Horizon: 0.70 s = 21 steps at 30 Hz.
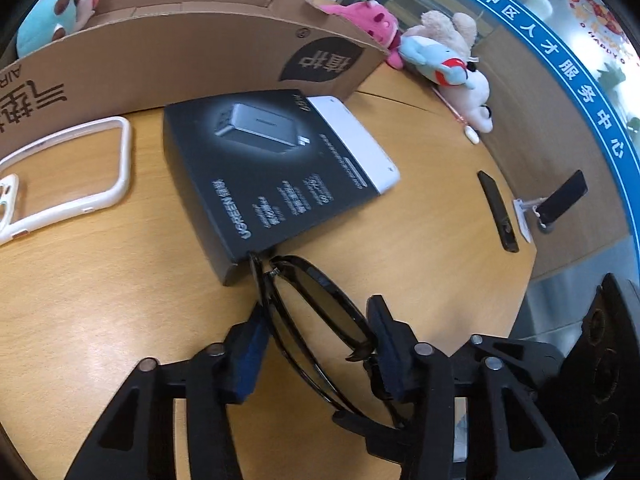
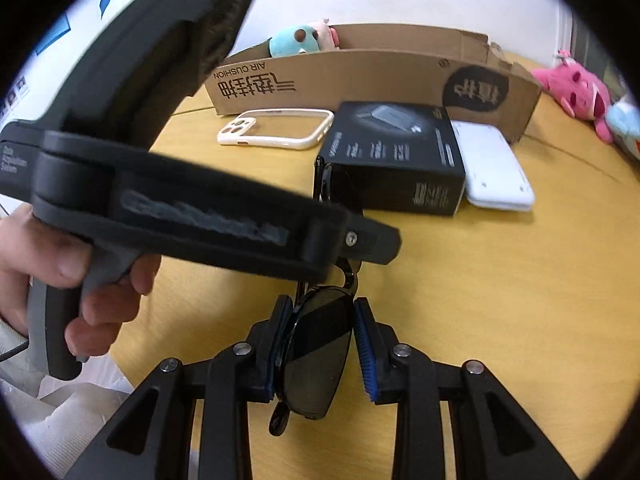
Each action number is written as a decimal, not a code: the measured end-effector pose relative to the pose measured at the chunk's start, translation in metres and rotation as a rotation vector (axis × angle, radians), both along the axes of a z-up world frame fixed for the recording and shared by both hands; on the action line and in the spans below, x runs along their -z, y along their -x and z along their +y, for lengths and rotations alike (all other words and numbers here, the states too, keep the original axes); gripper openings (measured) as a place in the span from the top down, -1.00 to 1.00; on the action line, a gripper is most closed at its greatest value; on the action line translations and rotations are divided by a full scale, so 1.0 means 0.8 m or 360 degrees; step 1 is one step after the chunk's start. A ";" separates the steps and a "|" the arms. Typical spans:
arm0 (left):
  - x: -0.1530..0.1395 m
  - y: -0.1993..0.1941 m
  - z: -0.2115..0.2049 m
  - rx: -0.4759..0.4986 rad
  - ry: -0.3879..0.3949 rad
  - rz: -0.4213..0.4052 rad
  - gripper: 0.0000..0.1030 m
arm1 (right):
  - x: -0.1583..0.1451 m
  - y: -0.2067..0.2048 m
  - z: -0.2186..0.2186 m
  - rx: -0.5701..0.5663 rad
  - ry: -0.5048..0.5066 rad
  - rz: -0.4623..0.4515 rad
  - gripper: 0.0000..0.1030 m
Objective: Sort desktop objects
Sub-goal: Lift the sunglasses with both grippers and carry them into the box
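A pair of black-framed sunglasses with dark lenses (image 2: 316,352) sits between both tongs, just over the round, pale wooden tabletop (image 1: 420,184). The right gripper (image 2: 320,344) has its blue-padded fingers (image 2: 364,356) at either side of one lens, the left pad against the frame; whether the other pad touches I cannot tell. The left gripper (image 1: 316,344) brackets the other lens (image 1: 320,304), its pads close on both sides with the frame's edge at the right pad; a firm pinch cannot be made out. No earlier view is there to compare. From the right-hand camera the left gripper's black body crosses the view, held by a bare hand (image 2: 68,276).

One temple tip touches the corner of a black cardboard charger box with grey print (image 1: 264,176). Beside that box lies a flat white device (image 1: 356,140), and on its other side a clear phone case with a cream rim (image 1: 68,176). Behind them stands a long, low brown cardboard box (image 1: 192,52) holding a teal plush toy (image 1: 52,16). Pink and pale plush toys (image 1: 380,24) lie further along the table.
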State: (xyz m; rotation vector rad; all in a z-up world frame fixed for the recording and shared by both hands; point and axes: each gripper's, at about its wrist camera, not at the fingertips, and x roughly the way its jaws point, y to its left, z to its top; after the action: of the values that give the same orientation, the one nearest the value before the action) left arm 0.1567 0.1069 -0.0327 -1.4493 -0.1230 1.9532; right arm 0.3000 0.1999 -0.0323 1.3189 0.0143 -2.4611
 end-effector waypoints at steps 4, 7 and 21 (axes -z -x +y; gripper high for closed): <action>-0.022 0.001 -0.009 -0.0028 -0.0012 0.0085 0.12 | -0.015 0.000 -0.010 -0.0020 -0.0030 0.0051 0.42; -0.045 0.007 -0.019 -0.0058 -0.0038 0.0155 0.12 | -0.038 -0.012 -0.023 -0.0034 -0.0071 0.0124 0.42; -0.164 0.101 -0.038 -0.0083 -0.0059 0.0459 0.13 | -0.134 0.069 -0.042 -0.0051 -0.0117 0.0447 0.42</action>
State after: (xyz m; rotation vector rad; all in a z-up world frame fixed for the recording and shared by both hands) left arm 0.0762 0.0762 0.0984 -1.1364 -0.0665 2.1679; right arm 0.2451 0.1667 0.0750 0.9815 0.1948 -2.6189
